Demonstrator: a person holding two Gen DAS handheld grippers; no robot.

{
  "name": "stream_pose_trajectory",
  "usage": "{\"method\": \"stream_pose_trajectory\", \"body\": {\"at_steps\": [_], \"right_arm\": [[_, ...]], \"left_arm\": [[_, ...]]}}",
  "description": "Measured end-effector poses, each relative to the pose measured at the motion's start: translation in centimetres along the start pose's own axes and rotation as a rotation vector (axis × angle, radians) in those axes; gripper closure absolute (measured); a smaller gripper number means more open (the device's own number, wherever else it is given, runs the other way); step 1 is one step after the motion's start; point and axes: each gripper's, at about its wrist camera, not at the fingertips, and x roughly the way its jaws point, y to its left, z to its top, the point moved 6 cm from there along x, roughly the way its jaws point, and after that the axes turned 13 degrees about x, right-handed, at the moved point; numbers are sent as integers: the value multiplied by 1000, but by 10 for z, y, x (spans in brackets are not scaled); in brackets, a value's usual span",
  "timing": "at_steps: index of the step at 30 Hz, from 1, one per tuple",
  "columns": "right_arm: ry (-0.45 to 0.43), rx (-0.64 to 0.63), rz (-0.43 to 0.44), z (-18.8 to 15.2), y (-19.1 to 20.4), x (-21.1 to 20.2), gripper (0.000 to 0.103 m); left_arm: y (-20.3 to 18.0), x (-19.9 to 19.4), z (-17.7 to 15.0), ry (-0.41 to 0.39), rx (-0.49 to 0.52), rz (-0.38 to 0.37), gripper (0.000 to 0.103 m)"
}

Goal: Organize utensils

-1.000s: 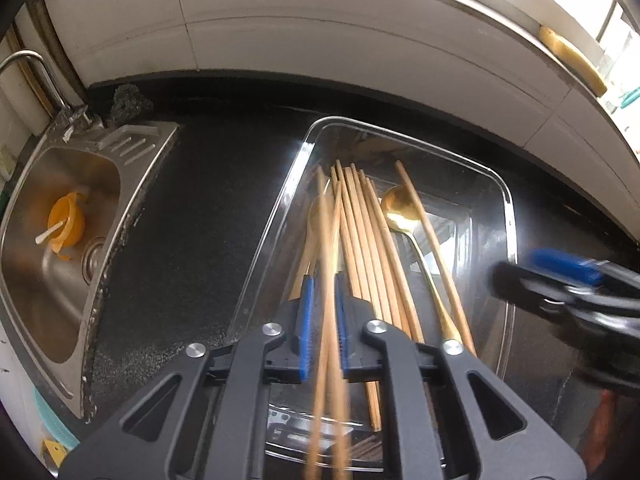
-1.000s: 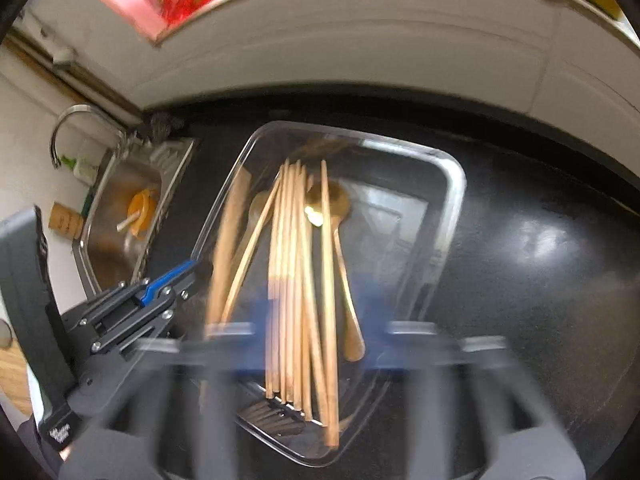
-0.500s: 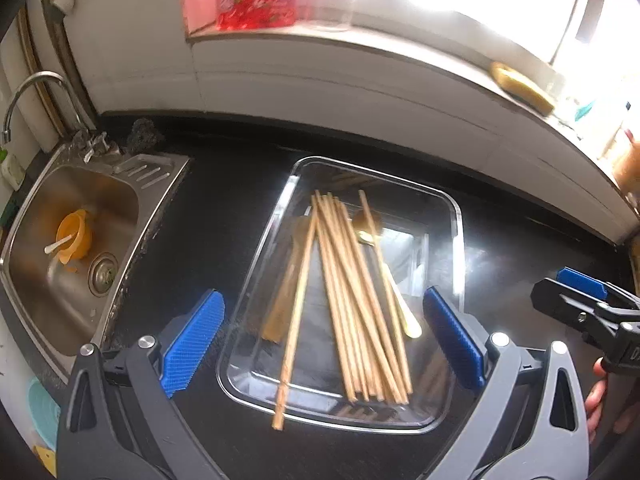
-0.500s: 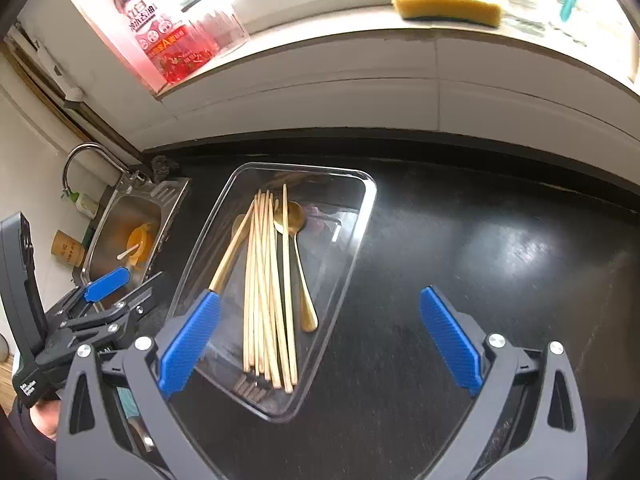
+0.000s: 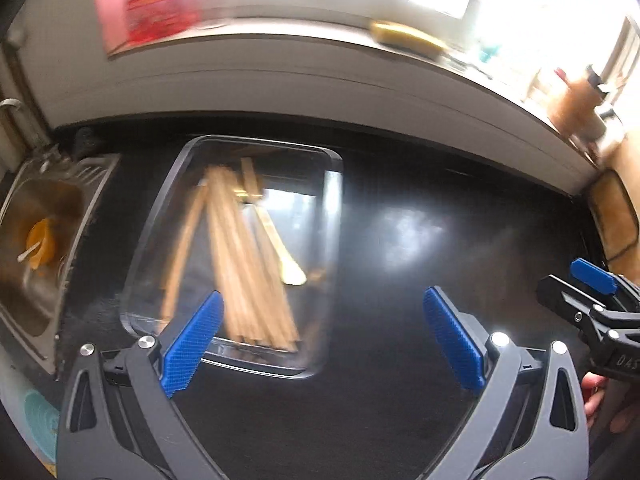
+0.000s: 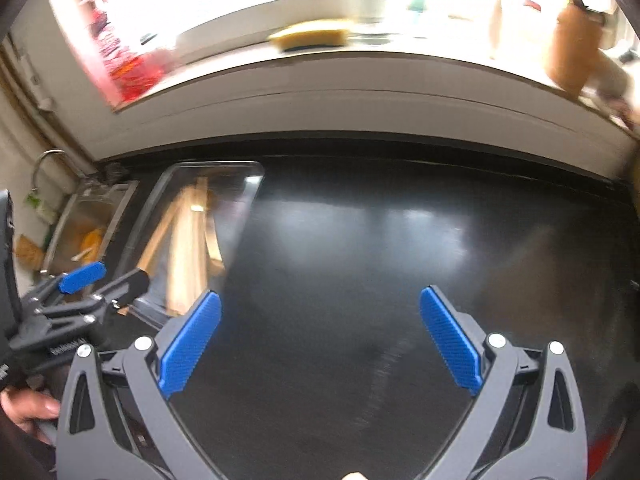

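Your left gripper has its jaws spread wide with nothing between the blue pads, and it hangs over the near edge of the clear tray and the bare black counter to the tray's right. Your right gripper is just as wide open and just as empty, aimed at bare counter well to the right of the tray. Inside the tray, the wooden chopsticks lie in a loose lengthwise bundle, with one stick splayed off to the left, and a gold spoon rests against their right side. Both views are smeared by motion, so you cannot count the sticks or see whether a second spoon lies under them. Left of the tray sits the steel sink, and a yellow sponge rests on the far sill. Judging by this, the gathering looks done: no utensil shows on the counter outside the tray. What may be left is only squaring up that stray stick.
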Motion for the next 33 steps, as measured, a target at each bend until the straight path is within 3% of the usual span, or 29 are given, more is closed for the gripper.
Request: {"method": "stream_pose_trajectory", "body": {"at_steps": [7, 13, 23, 33], "right_arm": [[-39, 121, -131, -11, -103, -41, 6], [-24, 188, -121, -21, -142, -49, 6], [-7, 170, -115, -23, -160, -47, 6], [6, 158, -102, -22, -160, -40, 6]], "left_arm": [[-98, -7, 9, -1, 137, -63, 6], [-144, -10, 13, -8, 170, -80, 6], [-166, -8, 12, 8, 162, -65, 6], [-160, -11, 9, 7, 153, -43, 6]]}}
